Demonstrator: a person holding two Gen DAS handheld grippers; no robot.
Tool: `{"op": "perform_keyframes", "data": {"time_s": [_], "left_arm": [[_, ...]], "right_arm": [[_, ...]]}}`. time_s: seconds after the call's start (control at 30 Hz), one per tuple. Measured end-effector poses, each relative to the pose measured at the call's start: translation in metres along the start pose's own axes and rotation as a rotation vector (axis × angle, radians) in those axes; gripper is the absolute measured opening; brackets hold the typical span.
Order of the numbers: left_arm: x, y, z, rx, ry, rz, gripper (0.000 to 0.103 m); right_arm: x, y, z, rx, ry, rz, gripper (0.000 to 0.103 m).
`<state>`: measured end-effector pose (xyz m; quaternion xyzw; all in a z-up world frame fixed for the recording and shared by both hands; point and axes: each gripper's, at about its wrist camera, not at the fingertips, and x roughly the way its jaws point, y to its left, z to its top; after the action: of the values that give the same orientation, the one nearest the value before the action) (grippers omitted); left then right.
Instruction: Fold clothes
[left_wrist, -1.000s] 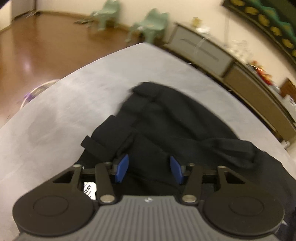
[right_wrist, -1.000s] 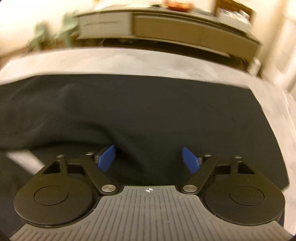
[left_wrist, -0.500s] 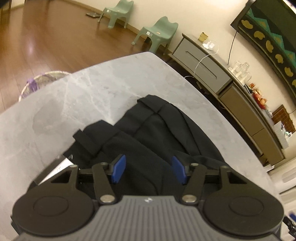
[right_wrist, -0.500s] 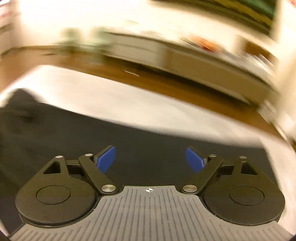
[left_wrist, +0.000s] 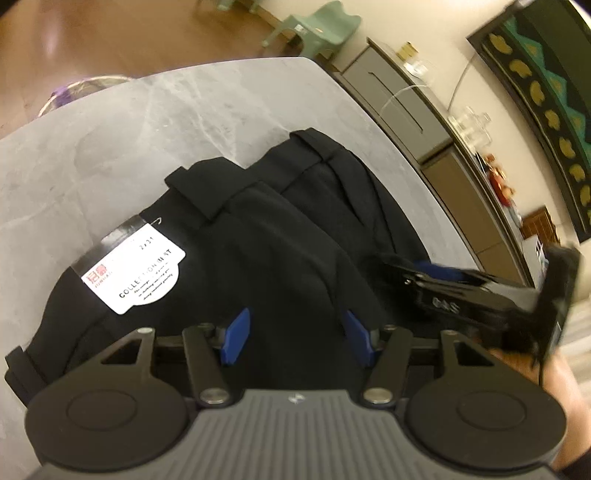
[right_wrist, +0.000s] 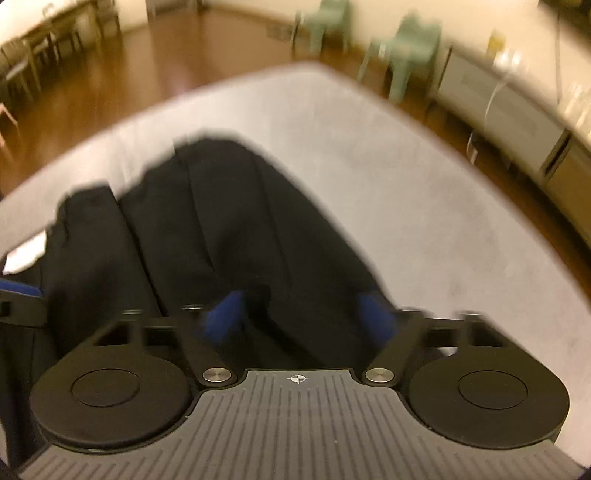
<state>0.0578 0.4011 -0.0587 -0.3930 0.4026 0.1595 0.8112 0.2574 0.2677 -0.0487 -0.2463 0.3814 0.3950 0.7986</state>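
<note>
Black trousers (left_wrist: 280, 236) lie folded on the grey marble table (left_wrist: 110, 129), waistband toward the far end, with a white and black hang tag (left_wrist: 136, 269) on the left. My left gripper (left_wrist: 295, 339) is open just above the cloth, holding nothing. My right gripper (right_wrist: 299, 314) is open over the right edge of the trousers (right_wrist: 221, 236); it also shows in the left wrist view (left_wrist: 461, 288), coming in from the right. The right wrist view is blurred by motion. The tip of my left gripper shows at its left edge (right_wrist: 18, 295).
Grey table (right_wrist: 406, 206) surface lies to the right of the trousers and beyond them. Past the table edge are a wooden floor, two green plastic chairs (left_wrist: 314, 26), a long grey and brown sideboard (left_wrist: 424, 122) and a round basket (left_wrist: 74, 92) on the floor.
The right gripper has swung left from the far end of the trousers to beside the left gripper. The left gripper has drawn closer to the cloth, and the hang tag now lies in full view.
</note>
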Motion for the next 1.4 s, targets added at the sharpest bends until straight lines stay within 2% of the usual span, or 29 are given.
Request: {"op": "perform_keyframes", "data": {"time_s": [0.03,0.07,0.17,0.23,0.37,0.4,0.43,0.47,0.5,0.53,0.6,0.7,0.9,1.0,1.13,1.2,1.3,1.37,1.4], "left_arm": [[0.0,0.0,-0.001,0.008,0.001,0.002,0.058],[0.001,0.001,-0.001,0.006,0.002,0.005,0.058],[0.002,0.004,-0.002,0.003,0.006,0.016,0.058],[0.003,0.006,-0.002,0.0,0.009,0.023,0.057],[0.006,0.01,-0.003,-0.004,0.015,0.037,0.057],[0.006,0.01,-0.003,-0.005,0.016,0.041,0.057],[0.007,0.011,-0.002,-0.004,0.016,0.045,0.057],[0.008,0.012,-0.001,-0.009,0.014,0.049,0.057],[0.007,0.014,0.0,-0.017,0.011,0.053,0.057],[0.007,0.016,0.002,-0.026,0.009,0.055,0.057],[0.007,0.02,0.003,-0.039,0.005,0.058,0.057],[0.007,0.016,0.003,-0.004,0.012,0.05,0.06],[0.003,-0.002,-0.001,0.089,-0.011,0.02,0.061],[-0.005,-0.009,-0.004,0.124,-0.054,0.012,0.062],[-0.024,-0.014,-0.025,0.15,-0.111,-0.024,0.066],[-0.033,-0.016,-0.039,0.173,-0.129,-0.046,0.07],[-0.045,-0.019,-0.061,0.203,-0.148,-0.073,0.071],[-0.05,-0.01,-0.074,0.203,-0.132,-0.068,0.071],[-0.053,-0.006,-0.077,0.202,-0.128,-0.061,0.071]], "right_arm": [[0.002,-0.002,0.005,-0.001,0.005,-0.013,0.002],[0.004,-0.003,0.009,-0.001,0.01,-0.027,0.001],[0.008,-0.01,0.024,0.004,0.01,-0.075,0.0],[0.0,-0.015,0.038,0.025,-0.057,-0.176,0.0],[0.003,-0.014,0.048,0.037,-0.109,-0.389,0.0],[0.002,-0.015,0.046,0.062,-0.123,-0.38,0.004],[-0.004,-0.019,0.041,0.1,-0.143,-0.335,0.017],[-0.013,-0.023,0.036,0.137,-0.163,-0.299,0.023],[-0.025,-0.028,0.029,0.176,-0.186,-0.276,0.045],[-0.039,-0.032,0.021,0.202,-0.209,-0.261,0.054],[-0.071,-0.039,-0.002,0.215,-0.251,-0.264,0.061],[-0.112,-0.059,-0.054,0.215,-0.233,-0.312,0.082],[-0.212,-0.112,-0.204,0.372,-0.159,-0.425,0.091],[-0.271,-0.141,-0.307,0.555,-0.123,-0.52,0.092],[-0.356,-0.162,-0.446,0.862,-0.137,-0.664,0.092],[-0.388,-0.164,-0.506,1.003,-0.149,-0.708,0.092],[-0.408,-0.156,-0.562,1.134,-0.164,-0.704,0.092],[-0.412,-0.154,-0.57,1.169,-0.189,-0.688,0.092],[-0.41,-0.152,-0.572,1.163,-0.205,-0.685,0.097]]}}
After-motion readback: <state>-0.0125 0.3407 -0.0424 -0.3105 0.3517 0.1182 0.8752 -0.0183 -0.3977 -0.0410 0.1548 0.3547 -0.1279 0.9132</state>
